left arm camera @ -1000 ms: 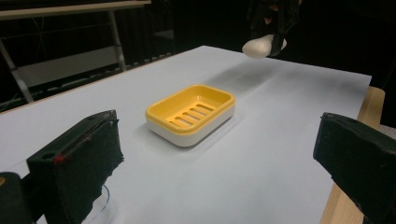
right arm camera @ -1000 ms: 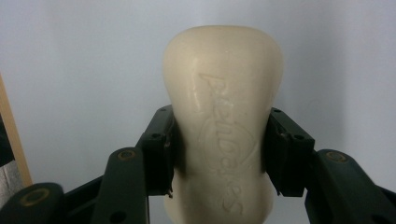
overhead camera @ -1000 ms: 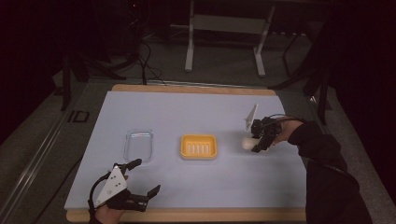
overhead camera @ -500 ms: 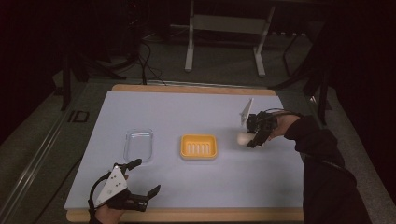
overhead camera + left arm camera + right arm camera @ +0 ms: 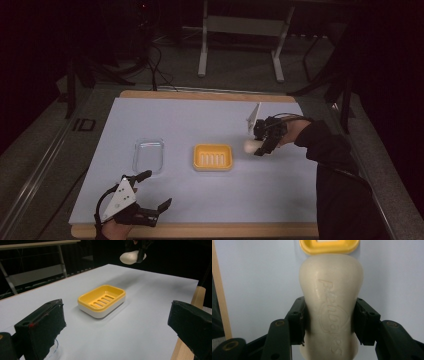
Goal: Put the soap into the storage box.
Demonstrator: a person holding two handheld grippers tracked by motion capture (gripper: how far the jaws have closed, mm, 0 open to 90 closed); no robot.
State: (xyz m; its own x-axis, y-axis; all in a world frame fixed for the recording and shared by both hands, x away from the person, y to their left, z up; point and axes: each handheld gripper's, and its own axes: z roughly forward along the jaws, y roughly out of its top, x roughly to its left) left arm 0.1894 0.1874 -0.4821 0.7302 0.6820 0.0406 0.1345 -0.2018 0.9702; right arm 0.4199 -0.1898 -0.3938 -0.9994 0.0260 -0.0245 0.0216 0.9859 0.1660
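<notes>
Soap [image 5: 249,145] hangs in the right claw [image 5: 258,146], pinched at its waist and clear of the surface [image 5: 300,200]. From the high view, the claw has drifted left and a little up over the last second, so the bar now sits just right of the yellow dish [image 5: 213,157], closer than it was. That reads as the carry leg of putting the soap in the dish: grasp done, placement not yet. The left claw [image 5: 152,190] rests near the front edge with its jaws spread and nothing between them; it has not shifted. A clear lid or tray [image 5: 148,156] lies flat to the left of the dish, untouched

Left claw view: its two black jaws stand wide apart at the bottom corners, holding nothing. The dish [image 5: 101,300] sits in the middle of the surface [image 5: 150,315], its slotted yellow insert bare. The soap [image 5: 129,257] floats above and beyond it, held by the other claw

Right claw view: both pads press the pale bar [image 5: 331,305] on its narrowed middle, embossed lettering facing the camera. The dish's [image 5: 329,247] yellow rim shows just past the soap's far end, so the bar is lined up with it. A little more travel and a lowering seem to remain before release
</notes>
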